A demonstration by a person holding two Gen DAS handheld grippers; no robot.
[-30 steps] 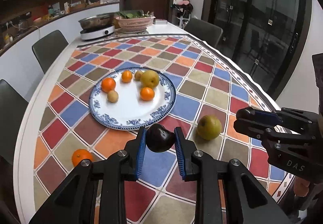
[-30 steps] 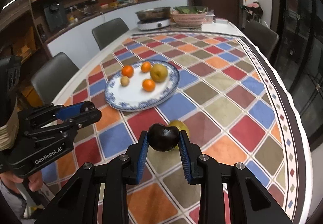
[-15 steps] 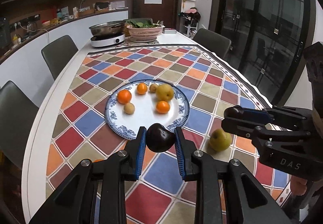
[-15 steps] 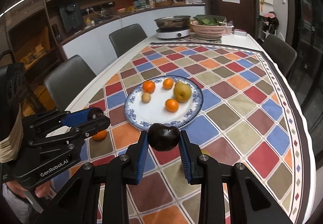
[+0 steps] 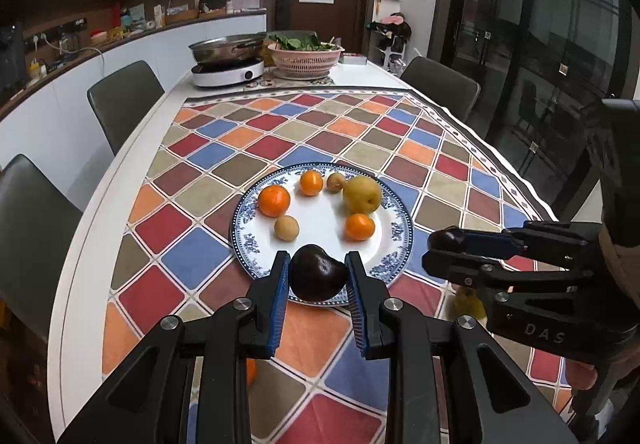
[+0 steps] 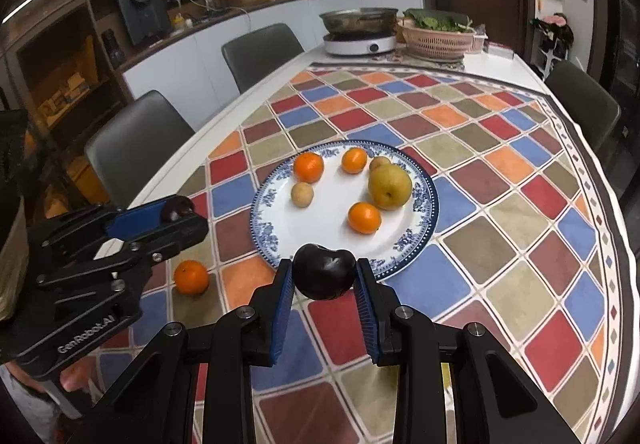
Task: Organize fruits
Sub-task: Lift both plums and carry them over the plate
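Over the checkered tabletop (image 5: 192,248), the left claw (image 5: 318,276) grips a dark plum (image 5: 316,278) and the right claw (image 6: 324,276) a second plum (image 6: 323,276). Both have drawn back toward the plate's (image 6: 420,240) near rim, so placing seems next. Each plum's long axis lies crosswise between the pads.
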